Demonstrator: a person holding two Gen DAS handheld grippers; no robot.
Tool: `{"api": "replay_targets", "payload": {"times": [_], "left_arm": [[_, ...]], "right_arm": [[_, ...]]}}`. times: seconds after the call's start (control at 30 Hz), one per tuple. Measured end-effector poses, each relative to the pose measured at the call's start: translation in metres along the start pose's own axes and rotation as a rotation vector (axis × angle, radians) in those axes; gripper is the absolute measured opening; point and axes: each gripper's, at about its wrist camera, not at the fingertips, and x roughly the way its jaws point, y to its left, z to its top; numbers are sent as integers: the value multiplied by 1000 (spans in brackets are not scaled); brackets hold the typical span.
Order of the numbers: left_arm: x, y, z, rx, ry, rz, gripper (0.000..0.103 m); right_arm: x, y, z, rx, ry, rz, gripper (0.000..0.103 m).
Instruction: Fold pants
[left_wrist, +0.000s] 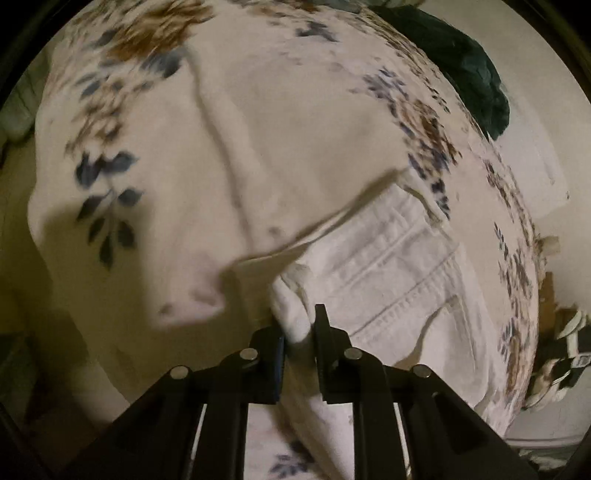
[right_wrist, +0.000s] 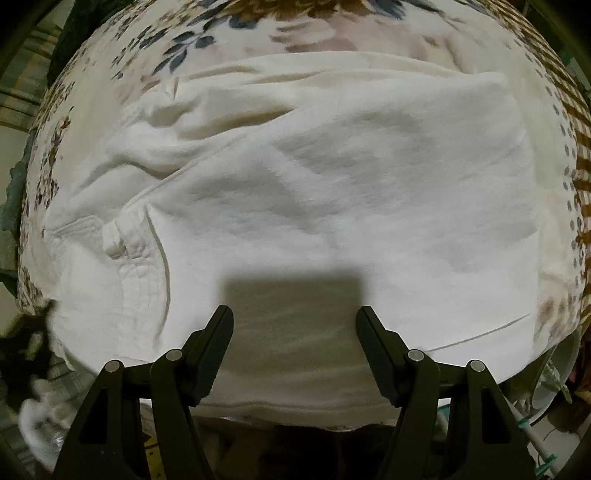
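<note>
White pants lie on a floral bed sheet. In the left wrist view my left gripper is shut on a bunched edge of the pants near the stitched waistband and pocket, and lifts a fold of the fabric. In the right wrist view the pants spread wide across the sheet, with a belt loop and pocket seam at the left. My right gripper is open and empty just above the near part of the pants, casting a shadow on them.
A dark green garment lies at the far edge of the bed. The bed's edge runs down the right side of the left wrist view, with clutter on the floor beyond it. A checked brown cloth lies at the right.
</note>
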Motion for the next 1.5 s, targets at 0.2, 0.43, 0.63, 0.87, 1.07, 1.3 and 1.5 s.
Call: {"api": "replay_targets", "payload": {"times": [0.2,0.43,0.63,0.87,1.07,1.3,1.5], "left_arm": [[-33,8,-5,-47,-3,-53,25],[-13,29,-11,-153,20,-102,51],[6,21,-6,-141,-6,-151,66],[17,1,7,-111,-72,-173,35],[-36,-29,-5,20,-192,-183,16],[-121,-122,-41,299,-312,-244,15],[-164,-214,-100,495,-315,-348,14]], "right_arm": [[-1,-16,-4,19,11,18,71],[0,-29,-8,40,-18,-13,71],[2,-28,-8,43,-23,-21,71],[5,-22,-1,44,-28,-20,71],[5,-27,3,51,-38,2,71],[-12,-45,9,70,-73,69,71],[-54,-90,-1,110,-126,114,71]]}}
